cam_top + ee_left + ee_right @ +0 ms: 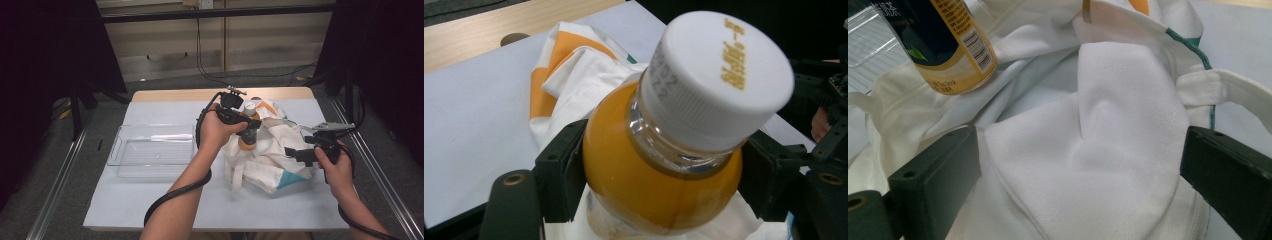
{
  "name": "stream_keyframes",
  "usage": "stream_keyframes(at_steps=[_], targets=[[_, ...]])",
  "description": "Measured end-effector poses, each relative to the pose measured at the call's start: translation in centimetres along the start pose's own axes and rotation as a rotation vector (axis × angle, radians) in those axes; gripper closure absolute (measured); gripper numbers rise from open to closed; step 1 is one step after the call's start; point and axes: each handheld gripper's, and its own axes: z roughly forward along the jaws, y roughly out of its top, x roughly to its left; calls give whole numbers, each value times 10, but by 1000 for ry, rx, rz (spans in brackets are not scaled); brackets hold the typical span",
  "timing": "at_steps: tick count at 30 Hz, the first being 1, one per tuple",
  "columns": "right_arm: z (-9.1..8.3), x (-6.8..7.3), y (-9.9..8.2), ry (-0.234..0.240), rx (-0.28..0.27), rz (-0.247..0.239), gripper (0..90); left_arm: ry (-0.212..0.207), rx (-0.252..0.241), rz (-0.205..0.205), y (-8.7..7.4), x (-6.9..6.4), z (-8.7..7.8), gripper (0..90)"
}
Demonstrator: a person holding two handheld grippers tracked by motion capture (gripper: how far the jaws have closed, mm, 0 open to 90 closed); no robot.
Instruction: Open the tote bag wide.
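I found the left gripper (244, 121) clamped on one bottle (248, 131) of orange drink, its pads pressing the shoulder just below the white cap (716, 75). The bottle stood nearly upright, long axis vertical with the cap slightly tilted, directly above the white cloth bag (267, 155), its base clear of the folds or barely so. The right gripper (300, 154) sat at the bag's right side with its jaws wide apart; a fold of bag cloth lay between them, and I could not confirm the pads pressed it. In my judgement the coming move turned on the clear plastic tray (155, 150), which lay well to the left of the bag on the table (150, 200), so the left hand was the nearer one. Count: one bottle, one bag, one tray, two grippers.
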Motion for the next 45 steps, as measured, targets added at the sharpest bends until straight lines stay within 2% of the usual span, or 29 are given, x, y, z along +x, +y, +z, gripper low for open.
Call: stream_keyframes(at_steps=[5,7,10,17,19,25,34,45], targets=[[0,-1,0,-1,8,-4,23,14,6,-19,-4,4,-5,297],[1,0,1,-1,9,-10,23,16,13,-10,-5,5,-7,297],[0,1,2,6,9,-10,23,15,24,-19,-6,6,-10,297],[-2,2,1,8,15,-17,23,24,64,-18,-8,7,-17,297],[-2,1,1,10,20,-22,25,25,80,-7,-8,8,-18,297],[-5,1,2,11,8,-19,25,34,118,-6,-7,11,-24,297],[-3,3,4,18,13,-26,26,36,134,-31,-2,16,-33,297],[-1,5,6,24,11,-30,27,44,151,-37,-1,20,-40,298]])
